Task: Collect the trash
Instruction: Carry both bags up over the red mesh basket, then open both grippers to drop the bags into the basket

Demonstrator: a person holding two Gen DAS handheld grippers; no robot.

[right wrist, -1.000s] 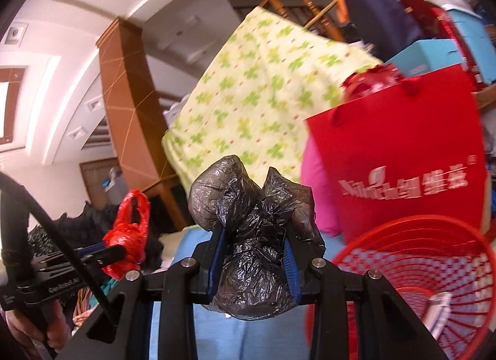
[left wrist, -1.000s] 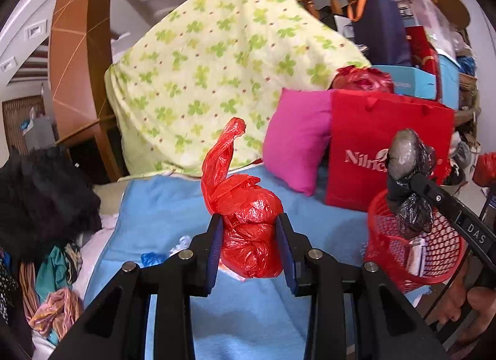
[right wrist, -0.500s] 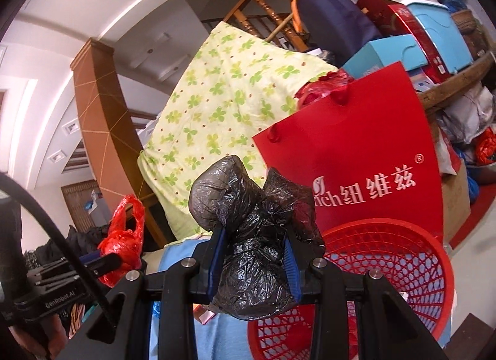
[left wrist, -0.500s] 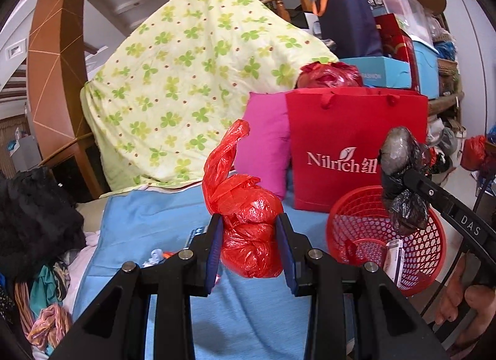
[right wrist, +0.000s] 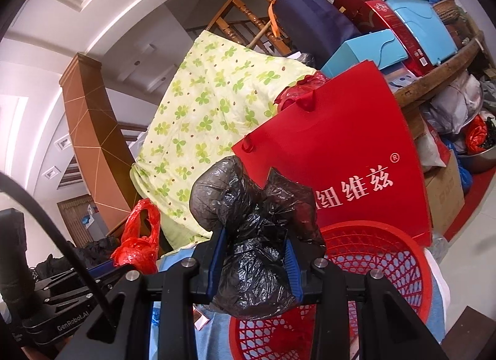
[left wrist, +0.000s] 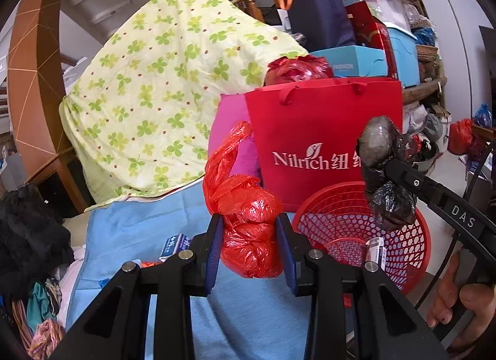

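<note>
My left gripper (left wrist: pixel 250 248) is shut on a knotted red plastic bag (left wrist: pixel 248 223), held above the blue sheet (left wrist: pixel 124 229), just left of the red mesh basket (left wrist: pixel 415 254). My right gripper (right wrist: pixel 254 262) is shut on a knotted black plastic bag (right wrist: pixel 254 236) and holds it over the red basket's near-left rim (right wrist: pixel 387 254). In the left wrist view the black bag (left wrist: pixel 384 180) hangs over the basket. In the right wrist view the red bag (right wrist: pixel 136 242) shows at left. A small box (left wrist: pixel 375 251) lies inside the basket.
A red Nilrich paper bag (left wrist: pixel 322 143) stands behind the basket, beside a pink cushion (left wrist: pixel 229 130) and a clover-print quilt (left wrist: pixel 161 93). A small blue-white packet (left wrist: pixel 175 245) lies on the sheet. Dark clothes (left wrist: pixel 28 236) pile at left; boxes stack on a shelf at right.
Both grippers have moved right toward the basket with their bags. The basket and the red paper bag have come further into both views; the black bag now hangs over the basket.
</note>
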